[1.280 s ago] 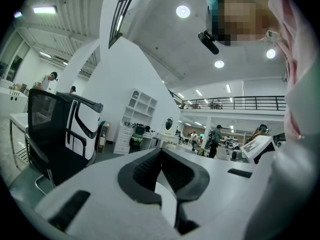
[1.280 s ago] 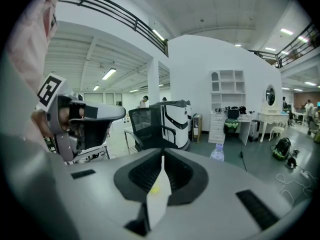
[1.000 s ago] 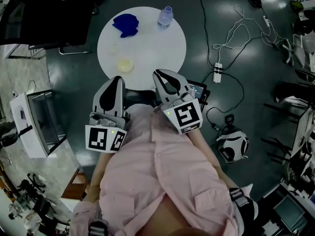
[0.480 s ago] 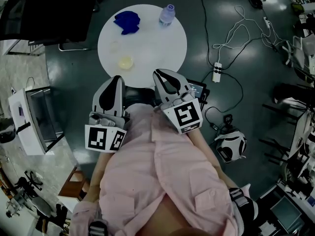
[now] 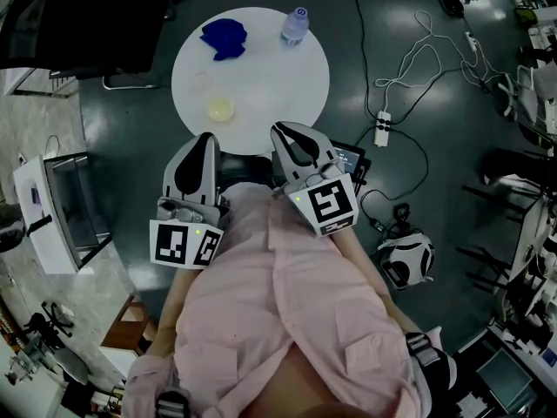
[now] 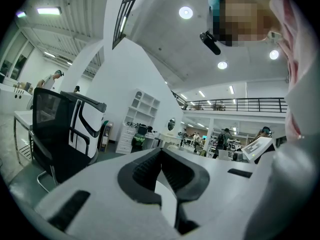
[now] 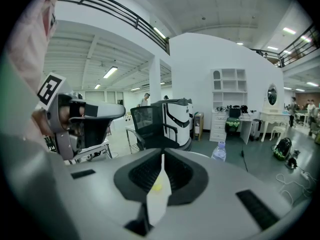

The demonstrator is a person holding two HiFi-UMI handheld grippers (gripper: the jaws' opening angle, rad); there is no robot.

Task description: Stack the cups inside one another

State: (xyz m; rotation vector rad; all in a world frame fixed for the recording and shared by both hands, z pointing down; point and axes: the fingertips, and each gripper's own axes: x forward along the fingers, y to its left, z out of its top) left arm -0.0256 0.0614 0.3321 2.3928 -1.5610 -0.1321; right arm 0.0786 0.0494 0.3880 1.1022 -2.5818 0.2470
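Both grippers were held against the pink shirt (image 5: 278,303), short of the round white table (image 5: 274,77). The left gripper (image 6: 161,151) was seen with its jaws pressed together on nothing; the right gripper (image 7: 162,158) was likewise closed and empty. A yellowish cup (image 5: 221,109) and a clear cup (image 5: 202,82) were set apart on the table, unstacked. A blue cloth (image 5: 224,39) and a water bottle (image 5: 294,26) were placed at its far edge; the bottle's label could not be read.
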